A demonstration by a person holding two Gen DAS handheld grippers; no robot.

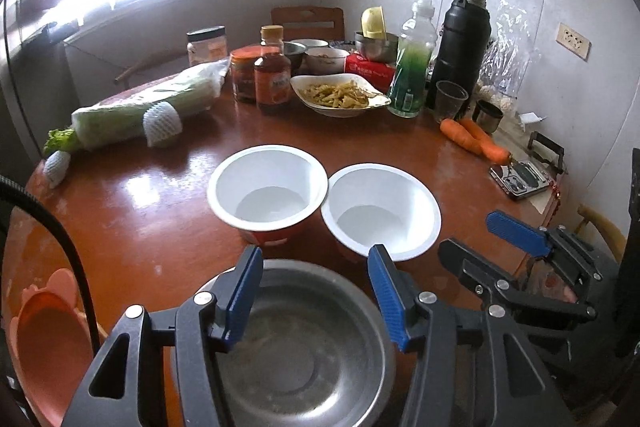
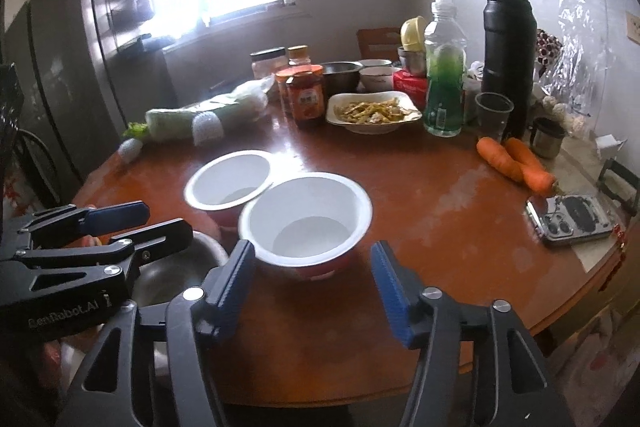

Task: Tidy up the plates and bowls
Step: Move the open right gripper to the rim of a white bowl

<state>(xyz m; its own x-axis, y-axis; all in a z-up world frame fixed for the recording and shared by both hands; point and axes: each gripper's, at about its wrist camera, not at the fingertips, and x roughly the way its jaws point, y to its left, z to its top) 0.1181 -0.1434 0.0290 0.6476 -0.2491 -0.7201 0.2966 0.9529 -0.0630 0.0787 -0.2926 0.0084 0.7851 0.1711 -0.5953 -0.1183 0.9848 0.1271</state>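
Note:
Two white bowls with red outsides stand side by side on the brown round table: the left bowl [image 1: 267, 190] [image 2: 228, 179] and the right bowl [image 1: 382, 211] [image 2: 306, 218]. A steel bowl [image 1: 304, 351] [image 2: 180, 259] sits at the near edge. My left gripper [image 1: 316, 293] is open, its blue fingers hovering over the steel bowl; it also shows from the side in the right wrist view [image 2: 132, 223]. My right gripper [image 2: 312, 287] is open and empty, just in front of the right bowl; it shows at the right of the left wrist view [image 1: 492, 239].
Further back are a plate of food [image 1: 340, 95], jars [image 1: 272, 79], a green bottle [image 1: 412, 67], a black flask [image 1: 460, 47], a wrapped cabbage [image 1: 140, 111], carrots [image 1: 476, 139] and a phone [image 1: 520, 181]. A pink plate [image 1: 48, 339] lies near left.

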